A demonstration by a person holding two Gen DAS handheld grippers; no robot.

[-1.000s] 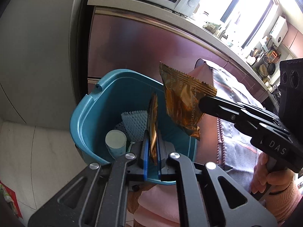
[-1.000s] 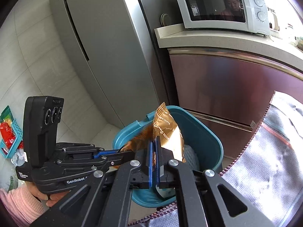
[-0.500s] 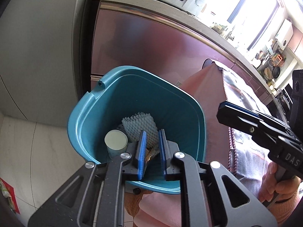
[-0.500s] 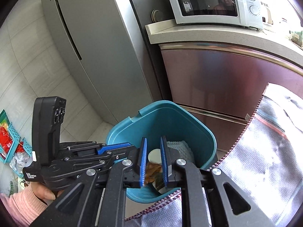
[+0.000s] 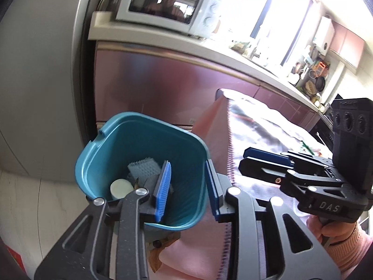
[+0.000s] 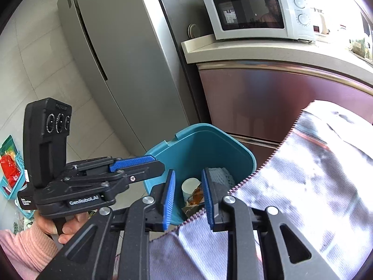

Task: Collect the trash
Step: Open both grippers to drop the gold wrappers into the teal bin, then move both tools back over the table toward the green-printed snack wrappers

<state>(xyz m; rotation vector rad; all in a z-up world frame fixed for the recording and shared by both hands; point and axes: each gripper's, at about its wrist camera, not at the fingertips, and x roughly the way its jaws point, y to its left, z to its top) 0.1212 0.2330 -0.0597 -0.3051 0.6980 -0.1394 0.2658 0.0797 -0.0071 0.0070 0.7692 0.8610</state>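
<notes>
The bin point(image 5: 142, 163) sits at lower centre of both views, beside the cloth-covered table point(image 6: 314, 175). Inside lie a cup point(image 6: 190, 185), a foam net point(image 5: 144, 166) and a brown wrapper point(image 6: 197, 194). The left gripper point(image 5: 187, 186) and right gripper point(image 6: 187, 194) both hang over its mouth, jaws apart and holding nothing. This looks like the drop step, done with the wrapper in the bin. The next move likely calls for turning both grippers away to find more trash; none shows on the table here.
</notes>
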